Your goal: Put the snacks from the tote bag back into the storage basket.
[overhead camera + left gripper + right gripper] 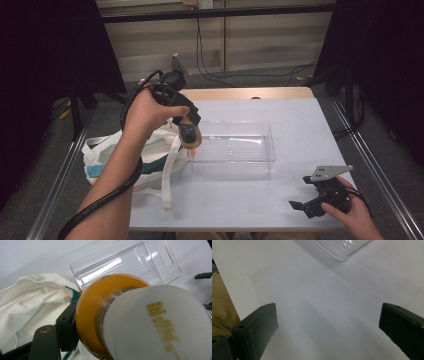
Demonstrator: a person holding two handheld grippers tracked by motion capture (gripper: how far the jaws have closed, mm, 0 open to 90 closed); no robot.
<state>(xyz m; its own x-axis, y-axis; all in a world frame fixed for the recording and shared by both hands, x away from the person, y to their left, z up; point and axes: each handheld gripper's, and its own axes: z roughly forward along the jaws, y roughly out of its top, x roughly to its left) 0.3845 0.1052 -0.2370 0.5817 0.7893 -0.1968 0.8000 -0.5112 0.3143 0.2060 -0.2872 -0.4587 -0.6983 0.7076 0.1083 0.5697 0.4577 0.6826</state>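
Note:
My left gripper [188, 126] is shut on a small bottle [190, 137] of orange liquid and holds it in the air over the left end of a clear plastic tray [265, 150]. The left gripper view looks straight at the bottle's white cap [160, 325] and orange body [91, 305], with one black finger [66, 327] pressed on its left side. The tray [150, 267] lies below and has nothing in it. My right gripper [306, 204] rests open at the table's front right, its jaws [327, 327] wide apart over bare tabletop.
A white cloth bag [150, 150] with long straps lies at the table's left edge, just under and beside my left hand; it appears again as crumpled white cloth [37, 300]. The pale tabletop [300, 125] extends right of the tray. A tray corner [342, 251] sits ahead of the right gripper.

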